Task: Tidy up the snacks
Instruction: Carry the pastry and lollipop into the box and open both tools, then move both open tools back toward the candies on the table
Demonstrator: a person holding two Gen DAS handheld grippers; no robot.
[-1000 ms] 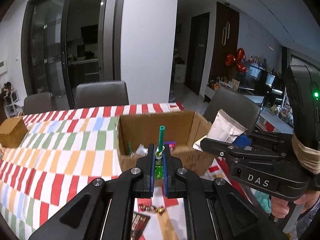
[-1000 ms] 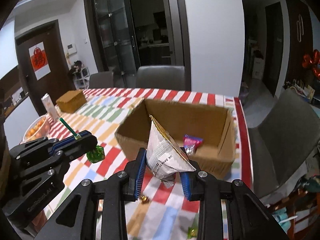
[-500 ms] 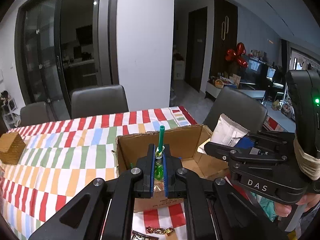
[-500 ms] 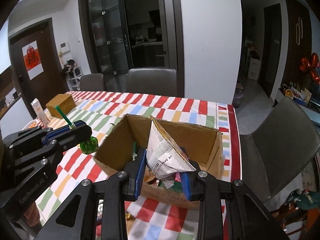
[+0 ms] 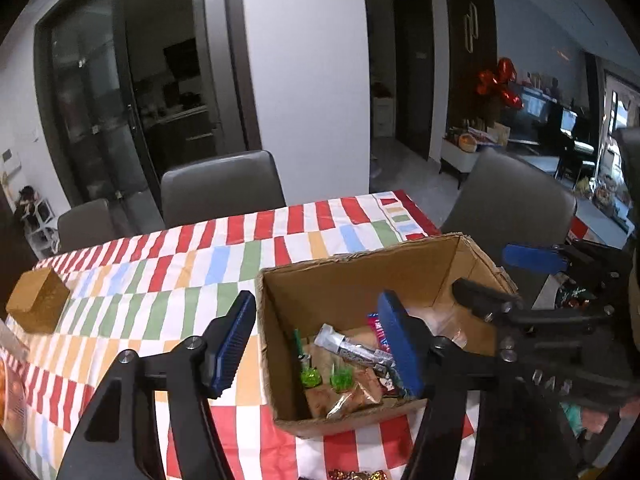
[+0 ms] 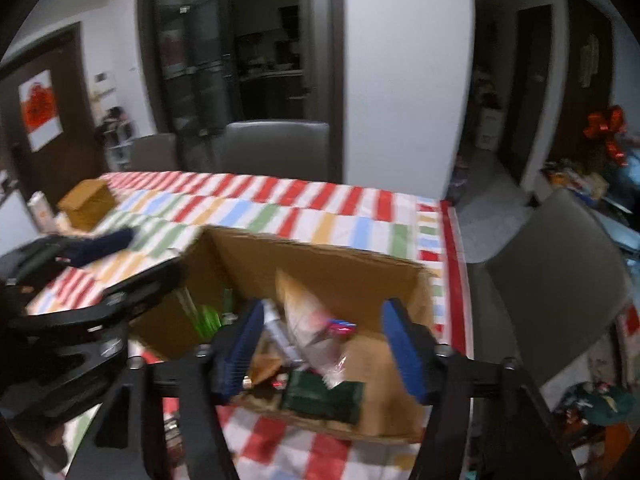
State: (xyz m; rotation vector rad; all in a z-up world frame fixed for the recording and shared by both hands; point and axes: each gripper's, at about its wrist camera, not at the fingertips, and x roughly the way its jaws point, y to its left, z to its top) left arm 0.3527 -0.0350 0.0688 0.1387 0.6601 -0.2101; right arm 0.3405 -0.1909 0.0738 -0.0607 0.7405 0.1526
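An open cardboard box (image 5: 352, 268) stands on the striped tablecloth and holds several snacks. Two green lollipops (image 5: 310, 376) lie in its left part beside a silver bar (image 5: 352, 350). My left gripper (image 5: 320, 344) is open and empty above the box's near left side. My right gripper (image 6: 328, 348) is open and empty over the box (image 6: 320, 260). The white snack bag (image 6: 308, 320) stands tilted inside the box below it. The right gripper also shows in the left wrist view (image 5: 520, 280) at the box's right wall.
A small brown box (image 5: 38, 306) sits far left on the tablecloth (image 5: 200, 280). Loose wrapped candies (image 5: 356, 474) lie in front of the cardboard box. Grey chairs (image 5: 224, 188) stand behind and right of the table. The table's right edge (image 6: 454, 240) is close to the box.
Both grippers opened over the box. The green lollipop dropped from the left gripper and the white snack bag from the right; both now lie inside the box.
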